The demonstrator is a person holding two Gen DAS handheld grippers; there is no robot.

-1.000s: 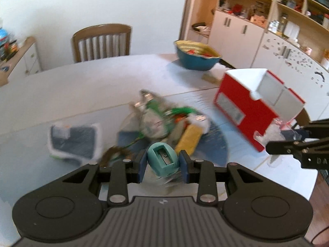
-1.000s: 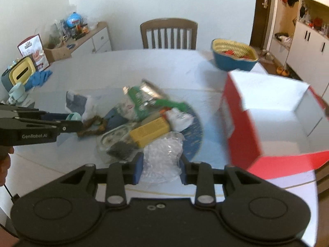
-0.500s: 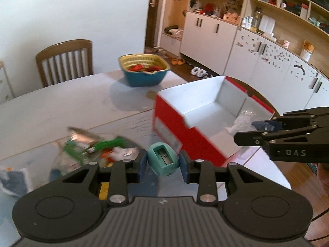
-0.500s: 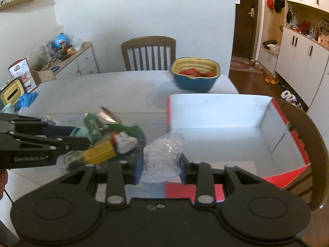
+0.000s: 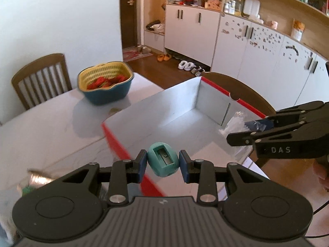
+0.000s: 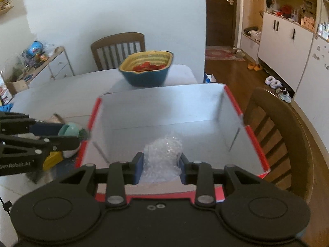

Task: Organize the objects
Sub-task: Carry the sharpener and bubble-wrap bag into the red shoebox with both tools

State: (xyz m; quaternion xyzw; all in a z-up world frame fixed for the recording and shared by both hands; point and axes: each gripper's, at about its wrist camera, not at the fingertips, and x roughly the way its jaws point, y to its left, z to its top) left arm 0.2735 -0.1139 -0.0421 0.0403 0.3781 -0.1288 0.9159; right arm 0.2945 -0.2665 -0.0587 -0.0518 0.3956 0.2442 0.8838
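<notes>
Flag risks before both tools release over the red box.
1. The left tool holds the teal sharpener at about the red box's near rim; released here, it might land outside or bounce off the edge.
2. The right tool grips crumpled bubble wrap; being light, it may cling to a pad rather than fall.
3. Both tools converge on one box, so they could collide.

Left gripper point(image 5: 163, 163) and right gripper point(image 6: 160, 165): both level, 2 fingers each clamped on a held item.
</notes>
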